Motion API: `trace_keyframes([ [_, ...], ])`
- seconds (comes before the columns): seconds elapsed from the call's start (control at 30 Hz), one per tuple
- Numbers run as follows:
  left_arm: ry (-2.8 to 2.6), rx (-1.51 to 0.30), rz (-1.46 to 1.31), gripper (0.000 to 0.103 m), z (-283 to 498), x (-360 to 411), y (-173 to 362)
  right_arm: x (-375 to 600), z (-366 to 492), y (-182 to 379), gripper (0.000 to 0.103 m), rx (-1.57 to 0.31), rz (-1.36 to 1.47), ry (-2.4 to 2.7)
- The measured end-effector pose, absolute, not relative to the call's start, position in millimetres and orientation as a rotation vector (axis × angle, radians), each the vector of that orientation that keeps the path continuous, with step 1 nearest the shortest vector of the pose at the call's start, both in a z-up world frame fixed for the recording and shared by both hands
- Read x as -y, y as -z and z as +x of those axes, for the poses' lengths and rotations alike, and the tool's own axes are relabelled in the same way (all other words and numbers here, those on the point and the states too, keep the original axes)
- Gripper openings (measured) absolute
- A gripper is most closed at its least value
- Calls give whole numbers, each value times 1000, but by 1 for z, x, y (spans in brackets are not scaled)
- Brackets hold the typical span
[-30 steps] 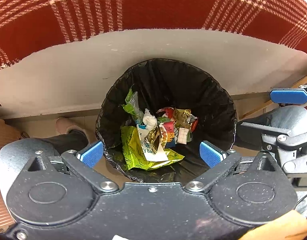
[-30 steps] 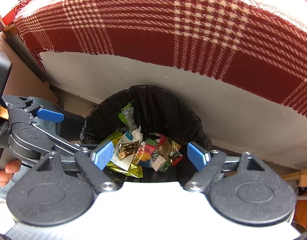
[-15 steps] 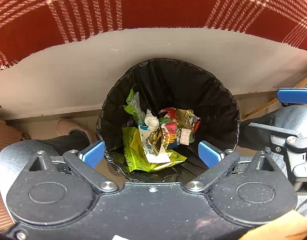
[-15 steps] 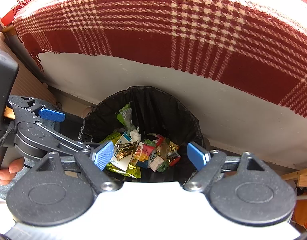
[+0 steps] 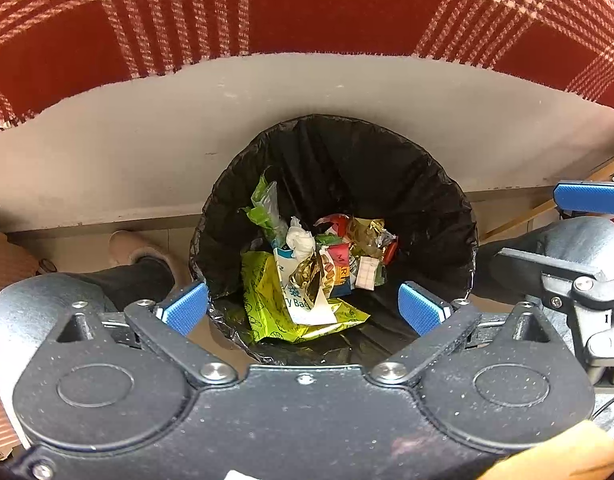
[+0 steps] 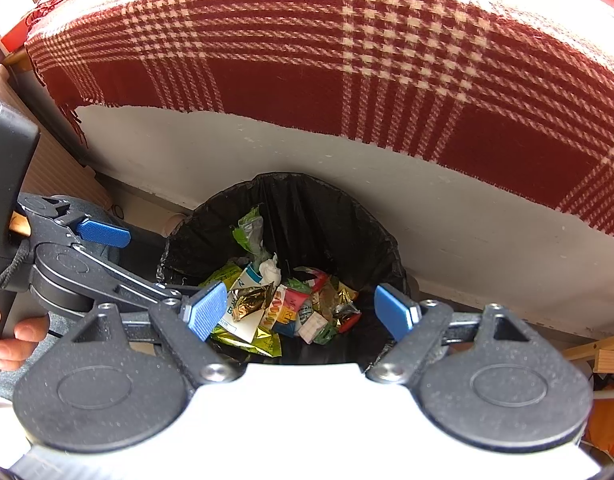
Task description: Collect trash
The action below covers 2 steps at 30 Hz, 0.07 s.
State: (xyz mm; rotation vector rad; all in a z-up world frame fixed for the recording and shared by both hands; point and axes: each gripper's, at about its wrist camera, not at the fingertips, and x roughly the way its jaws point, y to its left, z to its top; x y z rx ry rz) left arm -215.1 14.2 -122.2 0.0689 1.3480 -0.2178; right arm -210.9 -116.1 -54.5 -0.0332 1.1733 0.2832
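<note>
2 grippers hang above 1 trash bin, and both are empty.

Left wrist view: the left gripper [image 5: 303,308] holds its jaws spread wide, with nothing between the blue pads [image 5: 185,307]. Directly below stands the trash bin [image 5: 439,200], round and lined with a black bag. The trash [image 5: 311,276] lies at the bottom of the bin: a lime-green wrapper, a white printed packet, a crumpled white tissue, gold foil, and small red and pink wrappers. Behind the bin runs a grey wall [image 5: 267,108], and a red plaid blanket [image 5: 307,4] hangs over its upper part. A shoe [image 5: 127,246] and a dark trouser leg show on the floor to the left of the bin. The right gripper [image 5: 579,248] appears at the right edge, beside the bin.

Right wrist view: the right gripper [image 6: 301,312] also has its jaws released and wide apart, gripping nothing. The same trash bin [image 6: 387,248] sits below and between the pads, with the trash [image 6: 283,304] heaped inside. The left gripper [image 6: 119,264] is at the left, next to the bin rim, its jaws open. The fingers [image 6: 15,338] of a hand grasp its handle. The blanket [image 6: 347,60] and the wall [image 6: 427,208] fill the background.
</note>
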Motion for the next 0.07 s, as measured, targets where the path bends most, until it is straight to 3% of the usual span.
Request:
trace_keyframes([
  [0.07,216,-1341,73,102,-215,-14,121,116,-211,54,88,-1173,-34,-284],
])
